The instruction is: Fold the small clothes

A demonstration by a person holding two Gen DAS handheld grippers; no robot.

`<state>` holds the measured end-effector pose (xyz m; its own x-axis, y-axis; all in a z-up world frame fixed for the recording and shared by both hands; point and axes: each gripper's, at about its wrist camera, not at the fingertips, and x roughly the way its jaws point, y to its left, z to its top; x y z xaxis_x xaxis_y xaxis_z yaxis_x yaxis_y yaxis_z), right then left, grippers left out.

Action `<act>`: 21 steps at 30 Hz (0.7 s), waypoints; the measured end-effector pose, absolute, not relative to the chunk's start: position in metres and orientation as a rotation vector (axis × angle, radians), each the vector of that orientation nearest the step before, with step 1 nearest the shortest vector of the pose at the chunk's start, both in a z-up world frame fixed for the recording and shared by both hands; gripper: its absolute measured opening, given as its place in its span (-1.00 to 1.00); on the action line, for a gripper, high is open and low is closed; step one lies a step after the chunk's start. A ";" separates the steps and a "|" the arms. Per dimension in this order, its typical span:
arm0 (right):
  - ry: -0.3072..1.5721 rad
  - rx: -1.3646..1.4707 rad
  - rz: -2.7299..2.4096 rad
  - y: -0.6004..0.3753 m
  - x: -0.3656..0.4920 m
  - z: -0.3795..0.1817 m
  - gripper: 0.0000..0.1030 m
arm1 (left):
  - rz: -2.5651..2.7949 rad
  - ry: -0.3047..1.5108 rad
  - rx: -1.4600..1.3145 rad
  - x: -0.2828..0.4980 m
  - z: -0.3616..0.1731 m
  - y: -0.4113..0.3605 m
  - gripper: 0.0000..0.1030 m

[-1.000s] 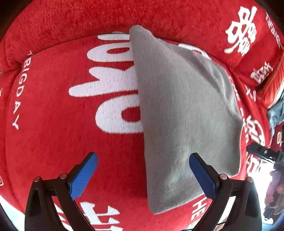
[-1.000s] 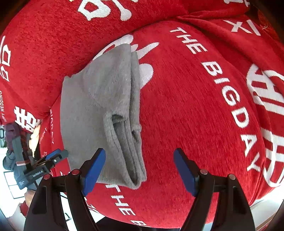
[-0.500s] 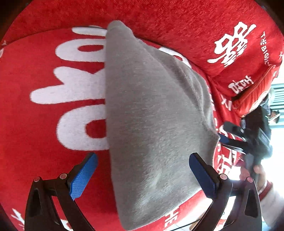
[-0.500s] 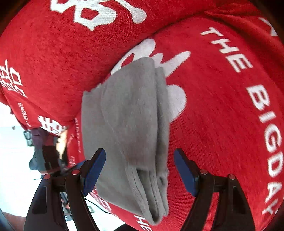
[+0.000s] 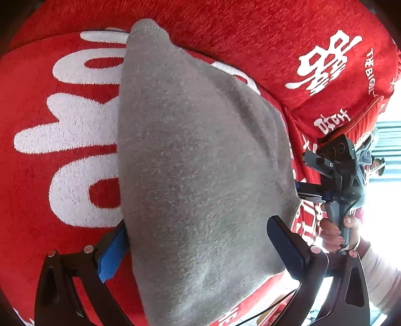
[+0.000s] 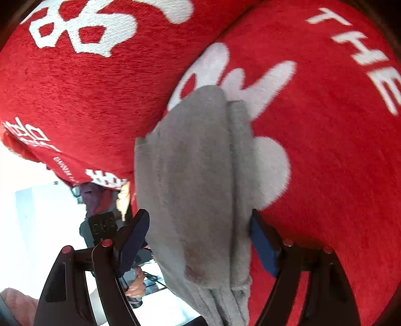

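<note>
Both tongs, left and right, stand spread astride the folded grey garment; closing carelessly could pinch one layer and undo the fold.

Looks like a home living room: sofa under a red chenille cover with white wedding characters and "THE BIG DAY" lettering, bright window light at the edge.

I'm over a sofa w/ a red plush cover, white lettering & big characters woven in; back cushion behind, bright daylight washing out the room past its edge
</note>
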<state>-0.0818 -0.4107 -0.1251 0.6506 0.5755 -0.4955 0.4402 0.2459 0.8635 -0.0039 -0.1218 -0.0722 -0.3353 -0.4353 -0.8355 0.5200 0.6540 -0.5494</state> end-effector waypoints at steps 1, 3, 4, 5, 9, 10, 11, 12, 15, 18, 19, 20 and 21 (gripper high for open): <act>0.926 1.374 0.149 -0.412 -0.077 -0.124 0.60 | -0.973 1.645 0.068 -0.004 -0.072 -0.120 1.00; 0.925 1.363 0.192 -0.411 -0.071 -0.125 0.60 | -0.983 1.636 0.066 -0.004 -0.077 -0.117 1.00; 0.932 1.359 0.208 -0.411 -0.069 -0.128 0.60 | -0.987 1.636 0.067 -0.005 -0.080 -0.115 1.00; 0.932 1.359 0.222 -0.411 -0.067 -0.132 0.60 | -0.994 1.628 0.067 -0.005 -0.081 -0.113 1.00; 0.925 1.355 0.210 -0.410 -0.060 -0.131 0.56 | -0.993 1.613 0.109 -0.009 -0.080 -0.119 0.99; 0.937 1.349 0.187 -0.408 -0.058 -0.131 0.35 | -0.985 1.612 0.116 -0.010 -0.080 -0.121 0.94; 0.969 1.335 0.150 -0.406 -0.056 -0.133 -0.22 | -0.965 1.604 0.124 -0.010 -0.078 -0.122 0.77; 0.999 1.326 0.120 -0.406 -0.057 -0.136 -0.30 | -0.942 1.596 0.128 -0.009 -0.077 -0.120 0.57; 0.971 1.323 0.089 -0.403 -0.063 -0.133 -0.34 | -0.944 1.590 0.065 -0.003 -0.072 -0.105 0.00; 0.923 1.343 0.104 -0.399 -0.068 -0.121 -0.36 | -1.004 1.595 -0.029 0.002 -0.063 -0.093 -0.14; 0.907 1.348 0.113 -0.397 -0.069 -0.116 -0.36 | -1.028 1.593 -0.054 0.002 -0.059 -0.091 -0.15; 0.896 1.354 0.119 -0.396 -0.070 -0.113 -0.36 | -1.056 1.590 -0.075 0.002 -0.053 -0.090 -0.15; 0.883 1.363 0.125 -0.394 -0.072 -0.109 -0.36 | -1.069 1.586 -0.081 0.002 -0.049 -0.090 -0.15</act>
